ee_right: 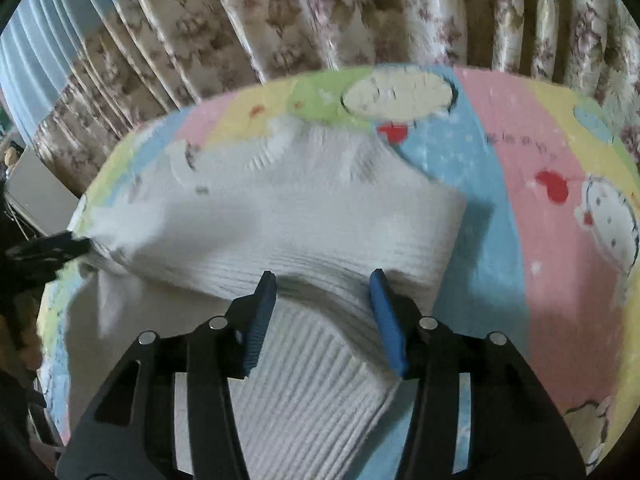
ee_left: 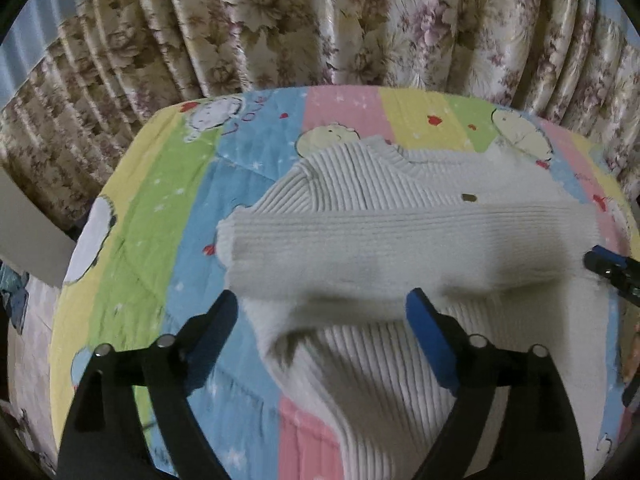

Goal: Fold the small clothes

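Observation:
A small white ribbed sweater lies flat on a striped cartoon blanket, with one sleeve folded sideways across its body. My left gripper hovers just in front of that sleeve, jaws wide apart and holding nothing. In the right wrist view the sweater fills the middle. My right gripper stands over a folded edge of it, and the cloth lies between the blue pads with no visible pinch. Each gripper's tip shows at the edge of the other's view: the right gripper and the left gripper.
Flowered curtains hang close behind the blanket's far edge. A pale board or furniture panel stands at the left. The blanket extends beyond the sweater to the right in the right wrist view.

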